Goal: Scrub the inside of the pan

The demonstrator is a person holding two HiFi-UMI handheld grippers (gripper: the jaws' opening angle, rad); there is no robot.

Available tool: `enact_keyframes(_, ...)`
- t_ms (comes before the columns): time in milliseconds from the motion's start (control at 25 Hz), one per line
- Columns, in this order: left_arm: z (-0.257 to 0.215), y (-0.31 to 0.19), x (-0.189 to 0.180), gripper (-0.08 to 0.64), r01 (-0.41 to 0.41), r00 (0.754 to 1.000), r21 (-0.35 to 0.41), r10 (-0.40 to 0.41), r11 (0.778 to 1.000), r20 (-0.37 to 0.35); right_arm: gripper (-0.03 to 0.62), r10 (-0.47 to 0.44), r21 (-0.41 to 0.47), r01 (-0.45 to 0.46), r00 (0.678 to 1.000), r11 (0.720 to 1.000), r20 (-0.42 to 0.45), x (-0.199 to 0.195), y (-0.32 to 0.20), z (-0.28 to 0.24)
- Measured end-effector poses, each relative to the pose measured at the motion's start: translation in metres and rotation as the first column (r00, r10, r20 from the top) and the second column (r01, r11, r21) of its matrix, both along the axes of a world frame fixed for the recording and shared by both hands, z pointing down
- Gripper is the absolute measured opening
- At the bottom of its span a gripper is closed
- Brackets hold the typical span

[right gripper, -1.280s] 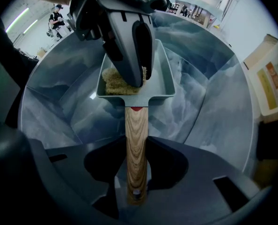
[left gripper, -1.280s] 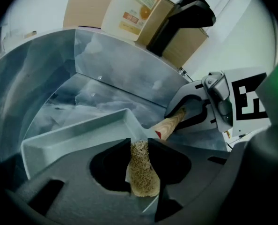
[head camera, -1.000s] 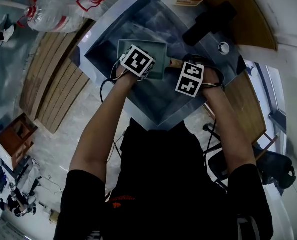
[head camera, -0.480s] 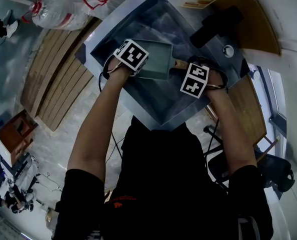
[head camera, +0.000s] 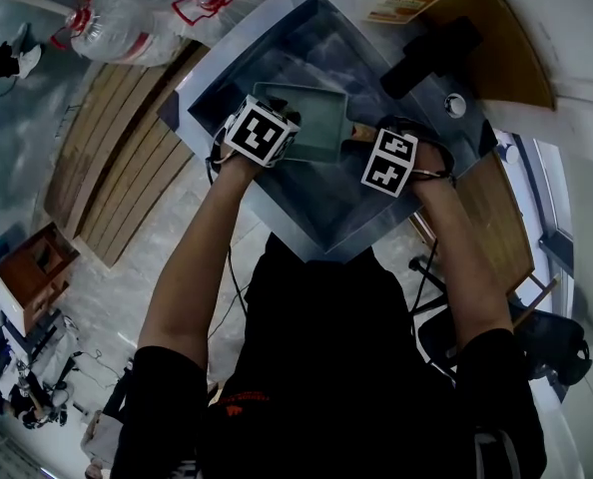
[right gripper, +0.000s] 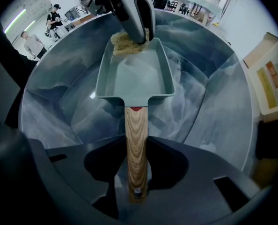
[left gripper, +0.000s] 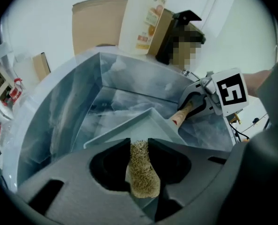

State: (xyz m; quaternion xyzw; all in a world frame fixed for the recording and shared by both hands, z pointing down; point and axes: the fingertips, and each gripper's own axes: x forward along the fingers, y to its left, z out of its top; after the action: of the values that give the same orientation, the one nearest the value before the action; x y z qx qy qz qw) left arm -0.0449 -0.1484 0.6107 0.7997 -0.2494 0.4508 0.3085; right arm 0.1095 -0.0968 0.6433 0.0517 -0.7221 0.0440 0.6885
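A grey-green rectangular pan [right gripper: 136,76] with a wooden handle [right gripper: 136,144] hangs over the steel sink [right gripper: 214,102]. My right gripper [right gripper: 136,156] is shut on that handle and keeps the pan level. The left gripper [left gripper: 139,146] is shut on a beige fibrous scrub pad [left gripper: 141,172]. In the right gripper view the pad [right gripper: 125,43] presses on the pan's far end, at its left corner, under the left gripper [right gripper: 136,18]. From the head view, the pan [head camera: 316,118] lies between the left gripper [head camera: 267,133] and the right gripper [head camera: 381,158].
A black tap [head camera: 426,53] and a drain fitting [head camera: 454,103] sit at the sink's far right. A detergent bottle [left gripper: 146,20] stands behind the sink. Wooden counter [head camera: 496,208] flanks the basin; clear plastic bottles [head camera: 117,28] lie far left. People stand far off in the right gripper view.
The left gripper with the pad has slid away from the handle toward the pan's far end and then back toward me. The right gripper has kept its hold on the handle.
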Motion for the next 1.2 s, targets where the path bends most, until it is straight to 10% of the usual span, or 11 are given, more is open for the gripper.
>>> enact_keyframes(280, -0.077, 0.001, 0.01, 0.121, 0.062, 0.984, 0.176, -0.03, 0.982, -0.178, 0.143, 0.039, 0.026, -0.041, 0.996, 0.999, 0.083, -0.008, -0.004, -0.032)
enact_keyframes(720, -0.216, 0.013, 0.005, 0.123, 0.187, 0.919, 0.447, 0.006, 0.875, -0.395, 0.017, 0.107, 0.225, -0.179, 0.948, 0.958, 0.3, -0.024, -0.008, -0.139)
enact_keyframes(1200, -0.306, 0.061, 0.001, 0.123, 0.257, 0.859, 0.607, 0.109, 0.752, -0.5, 0.005, 0.12, 0.313, -0.366, 0.795, 0.876, 0.594, -0.055, 0.013, -0.256)
